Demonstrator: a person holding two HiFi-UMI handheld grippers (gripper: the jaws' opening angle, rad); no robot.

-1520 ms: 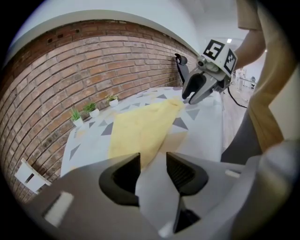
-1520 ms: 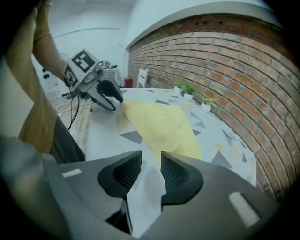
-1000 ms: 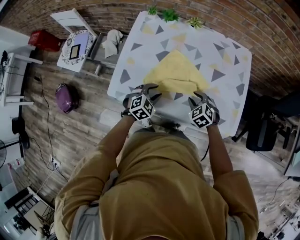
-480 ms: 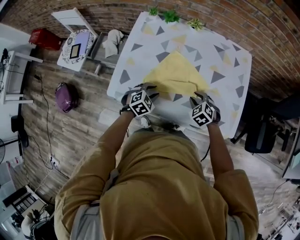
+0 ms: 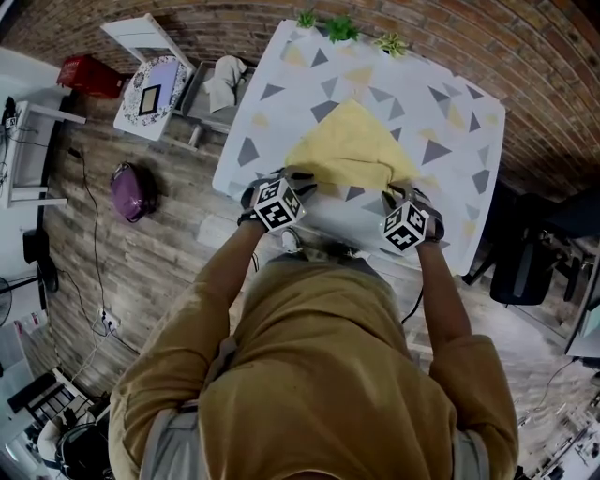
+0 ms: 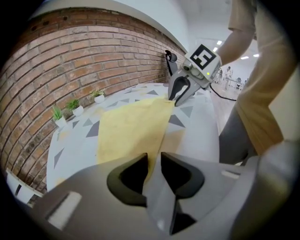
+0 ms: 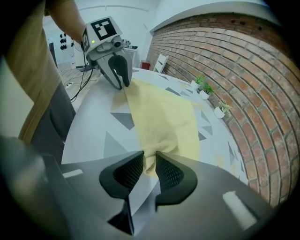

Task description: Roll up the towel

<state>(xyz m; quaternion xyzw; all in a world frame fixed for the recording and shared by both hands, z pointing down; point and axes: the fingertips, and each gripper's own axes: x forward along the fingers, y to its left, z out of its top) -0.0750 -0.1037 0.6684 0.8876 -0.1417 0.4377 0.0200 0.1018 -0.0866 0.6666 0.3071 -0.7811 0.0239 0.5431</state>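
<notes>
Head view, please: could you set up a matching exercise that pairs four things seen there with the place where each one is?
Things:
1. yellow towel
2. potted plants
3. purple object
4. red object

Places:
A. in a row along the table's far edge
B. at the picture's far left, close to the brick wall
C. lying on the middle of the patterned table
D. on the wooden floor, left of the table

Pairs: 1-C, 2-A, 3-D, 4-B
</notes>
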